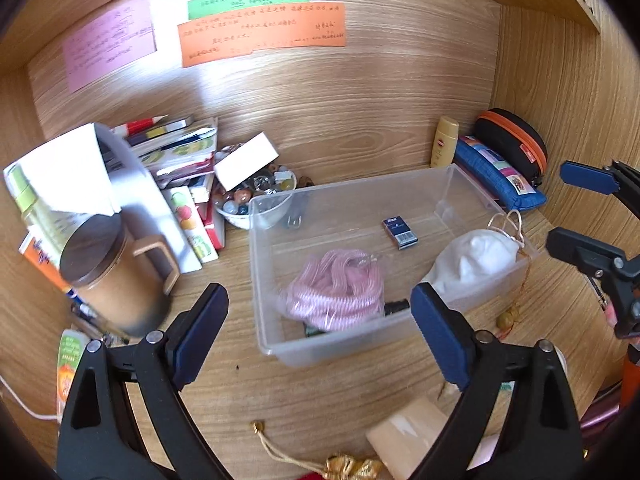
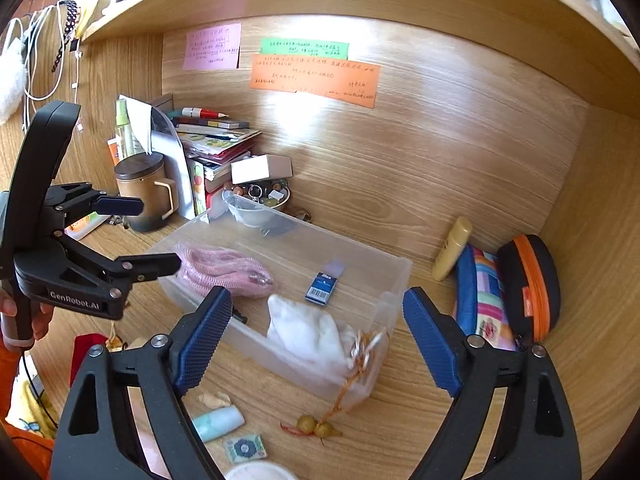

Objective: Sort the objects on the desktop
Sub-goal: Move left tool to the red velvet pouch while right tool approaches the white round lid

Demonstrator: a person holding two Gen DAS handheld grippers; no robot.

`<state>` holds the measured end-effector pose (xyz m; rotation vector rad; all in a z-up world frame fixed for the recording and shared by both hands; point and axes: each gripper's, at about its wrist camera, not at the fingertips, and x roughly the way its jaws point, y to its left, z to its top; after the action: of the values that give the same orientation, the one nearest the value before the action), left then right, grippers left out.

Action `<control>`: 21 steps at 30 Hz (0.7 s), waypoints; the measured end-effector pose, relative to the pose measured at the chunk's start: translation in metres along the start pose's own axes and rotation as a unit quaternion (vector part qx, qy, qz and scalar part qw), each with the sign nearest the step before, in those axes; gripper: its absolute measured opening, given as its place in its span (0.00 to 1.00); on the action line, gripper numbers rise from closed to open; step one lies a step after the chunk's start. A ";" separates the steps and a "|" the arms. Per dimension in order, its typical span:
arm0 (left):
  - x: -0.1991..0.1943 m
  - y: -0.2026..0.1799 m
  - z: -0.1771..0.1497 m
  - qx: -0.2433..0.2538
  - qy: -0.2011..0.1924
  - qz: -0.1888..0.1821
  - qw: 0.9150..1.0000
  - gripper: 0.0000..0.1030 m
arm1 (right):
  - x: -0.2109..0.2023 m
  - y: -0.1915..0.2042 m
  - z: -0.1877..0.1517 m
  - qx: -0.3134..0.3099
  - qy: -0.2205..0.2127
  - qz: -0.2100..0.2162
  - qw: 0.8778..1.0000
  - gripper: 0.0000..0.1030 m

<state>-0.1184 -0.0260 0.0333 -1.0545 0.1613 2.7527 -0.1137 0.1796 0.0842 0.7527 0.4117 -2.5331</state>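
Note:
A clear plastic bin (image 1: 328, 350) (image 2: 396, 270) stands on the wooden desk. Inside lie a pink coiled cord in a bag (image 1: 336, 288) (image 2: 224, 268), a small blue box (image 1: 400, 233) (image 2: 322, 286) and a white cloth pouch (image 1: 476, 260) (image 2: 308, 336). The pouch's gold cord hangs over the rim down to a gourd charm (image 1: 508, 318) (image 2: 316, 426) on the desk. My left gripper (image 1: 319, 294) (image 2: 148, 234) is open in front of the bin's left end, holding nothing. My right gripper (image 2: 318, 300) (image 1: 576, 210) is open before the pouch end, also with nothing between its fingers.
A brown lidded mug (image 1: 116, 280) (image 2: 144, 188), stacked books and a bowl of beads (image 1: 256, 200) (image 2: 264, 196) crowd the back left. A yellow bottle (image 2: 452, 248), a blue pencil case (image 2: 480, 300) and a black-orange case (image 2: 528, 284) sit at the right wall. A teal tube (image 2: 218, 422) lies near the front.

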 end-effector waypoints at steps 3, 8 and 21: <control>-0.009 0.004 -0.008 -0.012 -0.002 -0.003 1.000 0.92 | -0.010 0.000 -0.009 0.007 -0.005 -0.001 1.000 0.83; -0.019 0.014 -0.025 -0.032 0.000 0.007 0.999 0.93 | -0.022 -0.002 -0.028 0.019 -0.005 -0.003 1.000 0.84; -0.025 0.034 -0.080 -0.079 0.035 0.027 0.996 0.93 | -0.018 -0.001 -0.073 0.046 0.037 0.012 0.998 0.84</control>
<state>-0.0555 -0.0761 -0.0077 -1.2050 -0.0200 2.8171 -0.0692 0.2165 0.0364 0.8832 0.3100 -2.5214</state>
